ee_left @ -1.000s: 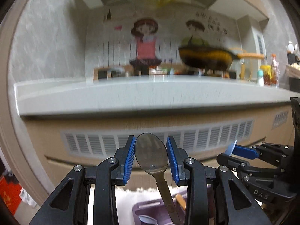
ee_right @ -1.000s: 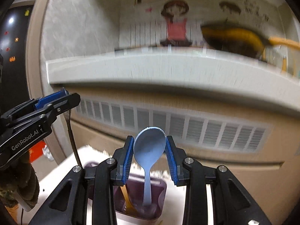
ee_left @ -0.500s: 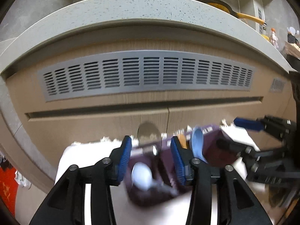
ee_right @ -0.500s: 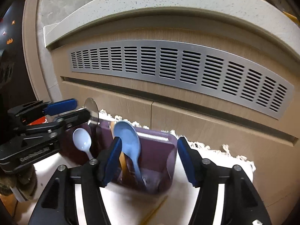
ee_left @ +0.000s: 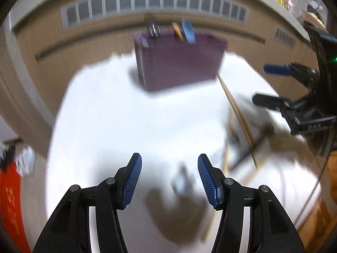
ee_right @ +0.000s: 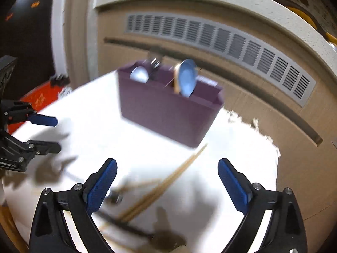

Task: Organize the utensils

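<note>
A purple utensil caddy (ee_left: 179,63) (ee_right: 168,111) stands at the far side of the white table (ee_left: 105,116) (ee_right: 94,105). It holds a blue spoon (ee_left: 188,31) (ee_right: 186,78), a metal spoon (ee_left: 153,29) (ee_right: 154,61) and a pale spoon (ee_right: 139,74). My left gripper (ee_left: 168,164) (ee_right: 48,132) is opening over a blurred metal utensil (ee_left: 181,181) that lies on the table, and holds nothing. My right gripper (ee_right: 167,168) (ee_left: 271,84) is opening wide above loose wooden chopsticks (ee_right: 168,181) (ee_left: 238,113), with nothing between its pads.
A dark-handled utensil (ee_right: 126,225) lies near the front edge of the table. Behind the table rises a wooden cabinet front with a grey vent grille (ee_right: 221,40) (ee_left: 155,2). Something red (ee_left: 10,200) sits low at the left.
Both grippers let go of their spoons, which now stand in the caddy. Both pulled back from it, tipped down toward the table, and their jaws spread wider.
</note>
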`<state>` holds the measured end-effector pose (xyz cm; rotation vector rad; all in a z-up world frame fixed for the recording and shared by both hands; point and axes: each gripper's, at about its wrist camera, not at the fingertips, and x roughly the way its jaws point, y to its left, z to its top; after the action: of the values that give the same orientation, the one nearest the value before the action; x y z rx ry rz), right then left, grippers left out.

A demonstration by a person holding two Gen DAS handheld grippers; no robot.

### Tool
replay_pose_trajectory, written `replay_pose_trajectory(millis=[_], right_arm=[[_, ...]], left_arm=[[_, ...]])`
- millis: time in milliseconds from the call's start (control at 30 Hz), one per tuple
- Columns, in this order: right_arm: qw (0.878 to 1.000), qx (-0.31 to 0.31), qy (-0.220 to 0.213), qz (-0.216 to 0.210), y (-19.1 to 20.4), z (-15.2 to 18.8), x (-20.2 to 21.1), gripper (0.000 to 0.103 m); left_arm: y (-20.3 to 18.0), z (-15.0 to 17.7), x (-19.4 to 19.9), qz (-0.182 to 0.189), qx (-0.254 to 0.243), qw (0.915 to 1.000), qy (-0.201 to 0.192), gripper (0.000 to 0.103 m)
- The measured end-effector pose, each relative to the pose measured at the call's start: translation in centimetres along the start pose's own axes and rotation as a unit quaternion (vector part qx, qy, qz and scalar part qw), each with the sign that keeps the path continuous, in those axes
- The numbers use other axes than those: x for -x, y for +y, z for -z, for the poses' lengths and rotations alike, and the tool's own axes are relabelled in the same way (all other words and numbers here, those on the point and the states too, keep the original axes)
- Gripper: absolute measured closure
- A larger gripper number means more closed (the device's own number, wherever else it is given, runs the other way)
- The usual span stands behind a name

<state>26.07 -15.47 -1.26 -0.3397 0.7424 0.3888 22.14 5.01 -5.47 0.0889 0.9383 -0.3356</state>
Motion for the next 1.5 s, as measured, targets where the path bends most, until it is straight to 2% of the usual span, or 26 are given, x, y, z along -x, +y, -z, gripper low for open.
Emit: replay_pose_trajectory(millis=[67, 133, 200, 267, 467, 733, 900, 1000, 1100, 1233, 1267, 1300, 1333, 1400, 1500], right_arm=[[1.000, 0.001, 0.004, -0.002, 1.0, 0.6, 0.1, 0.009], [1.000, -0.008, 0.007, -0.004, 1.5, 1.6, 0.4, 0.009], [1.000, -0.019, 0.007, -0.008, 1.6, 1.8, 0.6, 0.009], [0.999, -0.032, 0.009, -0.010, 1.4, 2.2, 0.7, 0.009], [0.999, -0.044, 0.016, 0.007, 0.9, 3.5, 0.6, 0.009], [0.998, -0.066, 0.013, 0.008, 0.3, 5.0, 0.4, 0.009], [0.999, -0.044, 0.003, 0.021, 1.1, 5.3, 0.4, 0.009], [0.999, -0.040, -0.002, 0.020, 1.2, 5.5, 0.6, 0.009], [0.999, -0.043, -0.007, 0.020, 1.2, 5.7, 0.8, 0.009], [0.999, -0.046, -0.007, 0.018, 1.1, 5.9, 0.7, 0.009], [0.999, -0.046, -0.007, 0.018, 1.1, 5.9, 0.7, 0.009], [0.999, -0.047, -0.007, 0.018, 1.1, 5.9, 0.7, 0.009], [0.999, -0.047, -0.008, 0.018, 1.1, 6.0, 0.7, 0.009], [0.999, -0.047, -0.009, 0.019, 1.1, 6.0, 0.8, 0.009], [0.999, -0.048, -0.008, 0.017, 1.1, 6.1, 0.7, 0.009]], left_arm=[[-0.7, 1.6, 0.1, 0.022, 0.018, 0.9991, 0.032, 0.047], [-1.2, 2.9, 0.1, 0.062, 0.047, 0.9954, 0.055, 0.047], [-1.6, 3.3, -0.4, 0.097, 0.078, 0.9889, 0.080, 0.047], [-1.9, 2.7, -0.9, 0.103, 0.094, 0.9865, 0.086, 0.047], [-1.1, 0.3, -2.8, 0.074, 0.146, 0.9840, 0.071, 0.047], [-0.7, -3.2, -5.6, 0.038, 0.174, 0.9824, 0.058, 0.047], [-1.2, -5.8, -7.7, -0.048, 0.161, 0.9845, 0.049, 0.047], [-1.2, -6.7, -8.6, -0.086, 0.154, 0.9833, 0.044, 0.047], [-0.7, -7.5, -9.3, -0.113, 0.156, 0.9805, 0.040, 0.047], [0.3, -8.3, -9.9, -0.131, 0.163, 0.9773, 0.035, 0.047], [0.7, -8.4, -9.9, -0.131, 0.165, 0.9772, 0.030, 0.048], [1.0, -8.4, -10.0, -0.128, 0.163, 0.9780, 0.024, 0.055], [1.4, -8.2, -9.6, -0.124, 0.161, 0.9789, 0.020, 0.067], [1.8, -7.8, -9.2, -0.102, 0.156, 0.9824, 0.007, 0.081], [2.1, -6.9, -8.4, -0.082, 0.148, 0.9856, -0.005, 0.083]])
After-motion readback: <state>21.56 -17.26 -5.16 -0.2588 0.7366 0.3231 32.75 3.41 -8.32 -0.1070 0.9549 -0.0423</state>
